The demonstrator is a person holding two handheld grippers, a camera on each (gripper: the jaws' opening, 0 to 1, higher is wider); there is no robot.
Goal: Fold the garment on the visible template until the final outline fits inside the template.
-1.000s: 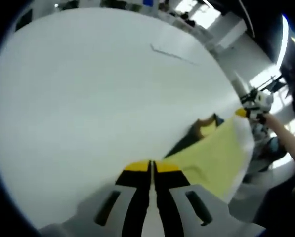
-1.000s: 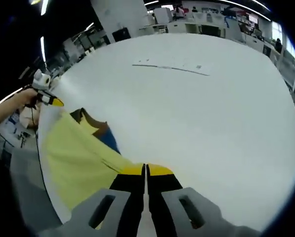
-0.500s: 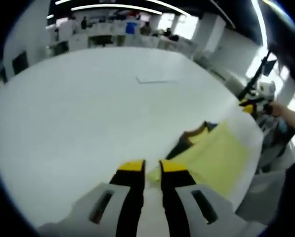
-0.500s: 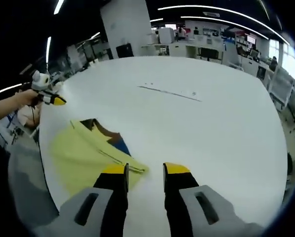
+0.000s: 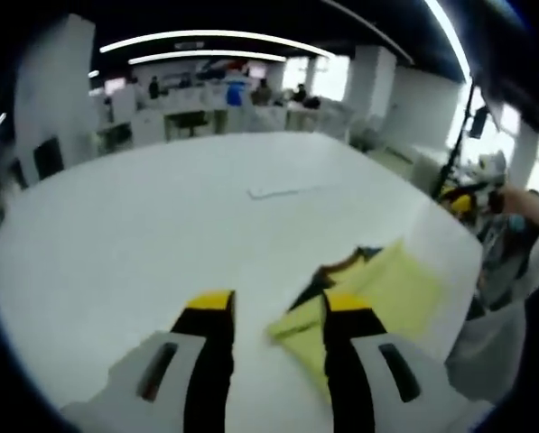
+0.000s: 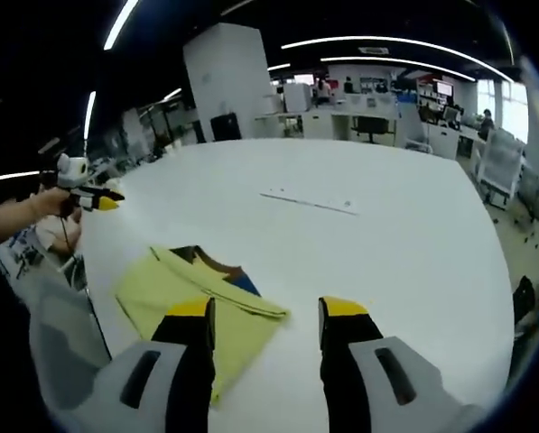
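On the white bench (image 6: 386,244), near its edge, lies the yellow garment (image 6: 192,302) folded, a darker orange and blue patch showing at its far side. Both claws hang released above it: the left claw (image 5: 274,311) with its right jaw covering part of the cloth, the right claw (image 6: 267,316) with its left jaw over the fold's corner. A thin line marking (image 6: 307,201) lies farther out on the bench; whether it belongs to the template I cannot tell. Beyond stand office desks (image 6: 377,117) under ceiling strip lights (image 5: 206,38).

No text, label, brand, number or sign could be read in either view; everything in both was too blurred or small.
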